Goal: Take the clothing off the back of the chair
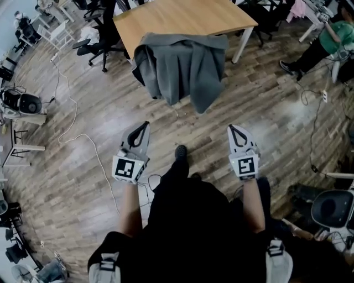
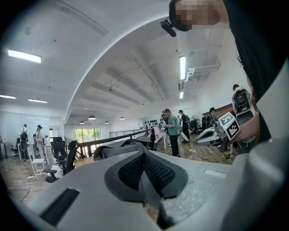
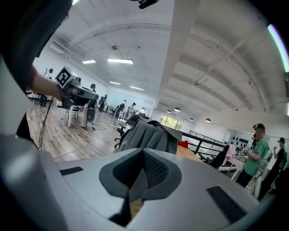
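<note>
Grey jacket (image 1: 180, 69) drapes over the chair back, hiding the chair, at near edge of wooden table (image 1: 182, 16). Left gripper (image 1: 145, 126) and right gripper (image 1: 232, 129): jaws closed, empty, well short of jacket, above plank floor (image 1: 83, 166). White cable (image 1: 74, 119) trails across floor at left.

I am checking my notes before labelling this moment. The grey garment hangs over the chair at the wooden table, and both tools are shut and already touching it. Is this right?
Not quite. The left tool and right tool are shut, but neither touches the grey garment: the head view shows bare floor between them and it.
</note>
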A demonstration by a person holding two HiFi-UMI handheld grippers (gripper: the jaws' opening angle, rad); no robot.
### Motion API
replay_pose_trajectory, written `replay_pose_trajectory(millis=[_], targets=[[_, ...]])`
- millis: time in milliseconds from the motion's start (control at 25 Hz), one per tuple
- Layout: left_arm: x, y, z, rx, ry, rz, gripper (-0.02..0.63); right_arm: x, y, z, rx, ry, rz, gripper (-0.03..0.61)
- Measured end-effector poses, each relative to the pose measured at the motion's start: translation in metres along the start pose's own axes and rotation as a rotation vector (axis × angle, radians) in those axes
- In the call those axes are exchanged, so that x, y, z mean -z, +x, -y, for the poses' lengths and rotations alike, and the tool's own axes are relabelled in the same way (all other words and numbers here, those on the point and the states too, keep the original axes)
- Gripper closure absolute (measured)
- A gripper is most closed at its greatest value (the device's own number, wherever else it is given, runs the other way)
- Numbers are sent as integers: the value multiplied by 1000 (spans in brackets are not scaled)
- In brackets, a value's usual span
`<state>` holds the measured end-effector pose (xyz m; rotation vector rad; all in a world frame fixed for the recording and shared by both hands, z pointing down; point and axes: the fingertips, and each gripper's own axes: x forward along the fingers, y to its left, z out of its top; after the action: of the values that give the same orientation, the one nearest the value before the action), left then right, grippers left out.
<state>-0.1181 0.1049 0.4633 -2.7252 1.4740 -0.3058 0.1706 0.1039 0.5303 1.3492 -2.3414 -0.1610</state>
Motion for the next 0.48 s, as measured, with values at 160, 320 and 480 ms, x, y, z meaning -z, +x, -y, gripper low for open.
replay_pose_trajectory(millis=[160,320,480], targets=[[-4,34,-25,23,3,10,612,-8,29,17,25,2,-11,580],[-5,64,-46,49,5,13,612,-12,55,29,46,6,-23,580],[-4,88,-67,72,9,12,612,-17,79,37,65,11,-30,580]])
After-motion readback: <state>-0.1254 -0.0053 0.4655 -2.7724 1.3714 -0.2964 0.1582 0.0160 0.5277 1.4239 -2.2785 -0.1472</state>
